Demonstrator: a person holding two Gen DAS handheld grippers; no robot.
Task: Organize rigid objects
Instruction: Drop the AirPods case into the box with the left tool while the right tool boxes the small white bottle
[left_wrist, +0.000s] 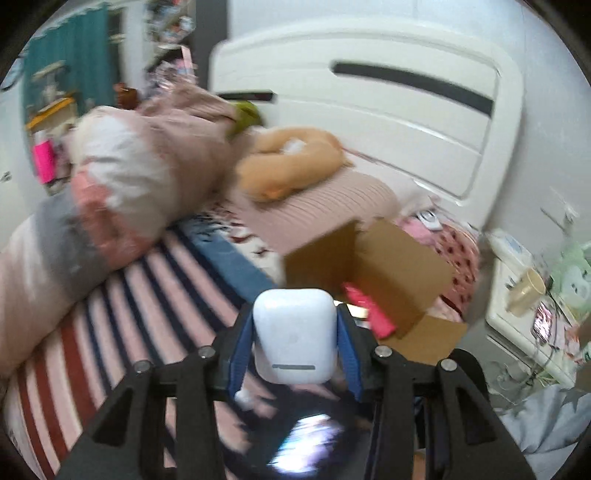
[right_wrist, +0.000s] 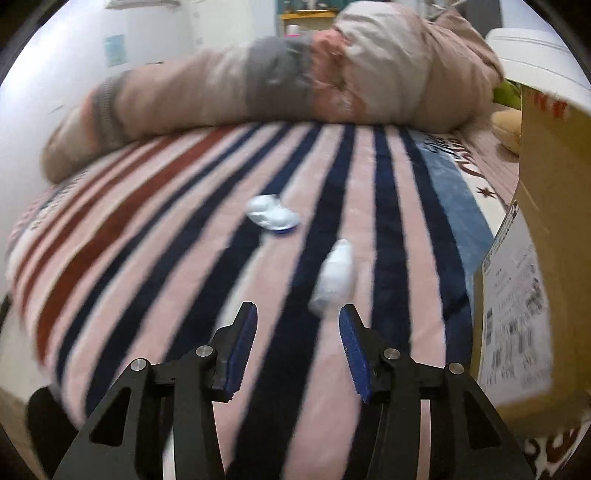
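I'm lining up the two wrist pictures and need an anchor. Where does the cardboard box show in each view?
Left wrist: the cardboard box sits right of centre, open, just beyond the white case that the left tool grips.
Right wrist: the box fills the right edge, its side with a shipping label facing the camera; the right tool is open.
Shared landmark: the striped blanket.

I'm looking at a bedroom: a bed (left_wrist: 155, 280) under a pink, navy and red striped blanket (right_wrist: 207, 221), a bunched duvet (left_wrist: 122, 177) along its far side, a white headboard (left_wrist: 369, 110), white walls, a teal curtain (left_wrist: 74, 55) and a white nightstand (left_wrist: 517, 325). Both views are motion-blurred.
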